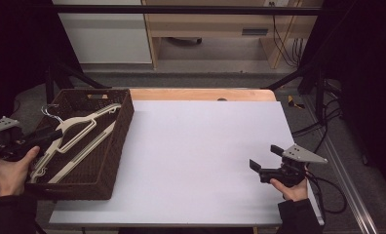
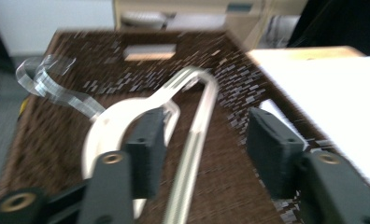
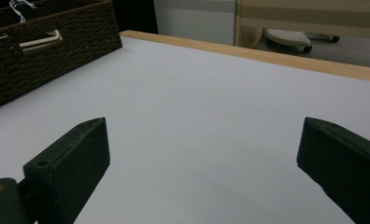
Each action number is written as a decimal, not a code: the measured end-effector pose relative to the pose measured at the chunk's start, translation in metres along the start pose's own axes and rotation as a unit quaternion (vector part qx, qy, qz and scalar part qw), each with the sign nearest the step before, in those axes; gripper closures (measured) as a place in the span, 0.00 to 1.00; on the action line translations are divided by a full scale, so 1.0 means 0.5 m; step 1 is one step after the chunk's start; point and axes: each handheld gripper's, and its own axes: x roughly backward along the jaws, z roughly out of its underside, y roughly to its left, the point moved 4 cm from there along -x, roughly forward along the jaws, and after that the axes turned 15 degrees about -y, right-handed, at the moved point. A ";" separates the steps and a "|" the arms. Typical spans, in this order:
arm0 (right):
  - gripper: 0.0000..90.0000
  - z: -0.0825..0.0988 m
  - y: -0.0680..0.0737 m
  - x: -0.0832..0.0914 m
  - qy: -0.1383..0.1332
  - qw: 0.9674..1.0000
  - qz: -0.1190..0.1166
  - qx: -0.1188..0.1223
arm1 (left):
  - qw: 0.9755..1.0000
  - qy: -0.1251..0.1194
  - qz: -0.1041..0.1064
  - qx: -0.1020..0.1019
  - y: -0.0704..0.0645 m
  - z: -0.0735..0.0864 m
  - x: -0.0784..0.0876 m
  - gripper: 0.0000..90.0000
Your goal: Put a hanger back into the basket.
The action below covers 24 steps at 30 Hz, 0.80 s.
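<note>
Two cream hangers lie in a dark brown wicker basket at the table's left. My left gripper reaches over the basket's near left side, above the hangers. In the left gripper view my left gripper is open. A thin bar of the cream hanger runs up between the jaws, and neither pad presses on it. A clear hook curls at the far left of the basket. My right gripper hovers open over the white board at the near right, with nothing between its jaws.
A white board covers the wooden table. The basket stands far left of my right gripper. Cables trail off the table's right edge, and dark frame posts stand at both sides.
</note>
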 end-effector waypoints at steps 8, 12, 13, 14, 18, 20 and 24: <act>0.03 -0.002 0.000 0.003 -0.007 1.000 0.003 0.001 | 0.996 -0.064 0.067 0.000 -0.121 0.008 0.011 0.22; 0.03 -0.004 0.000 0.005 -0.009 1.000 0.003 0.001 | 0.994 -0.066 0.089 -0.004 -0.178 0.017 -0.005 0.10; 0.03 -0.004 -0.001 0.005 -0.010 1.000 0.003 0.001 | 0.993 -0.064 0.096 -0.006 -0.193 0.020 -0.010 0.09; 0.03 -0.005 -0.001 0.006 -0.011 1.000 0.002 0.002 | 0.993 -0.065 0.098 -0.011 -0.203 0.022 -0.013 0.09; 0.03 -0.005 0.000 0.009 -0.011 1.000 -0.001 0.003 | 0.991 -0.059 0.116 -0.035 -0.253 0.036 -0.028 0.09; 0.03 -0.005 0.000 0.010 -0.011 1.000 -0.001 0.002 | 0.990 -0.058 0.123 -0.037 -0.270 0.043 -0.034 0.08; 0.03 -0.006 -0.001 0.012 -0.013 1.000 0.000 0.002 | 0.989 -0.053 0.133 -0.037 -0.293 0.062 -0.048 0.08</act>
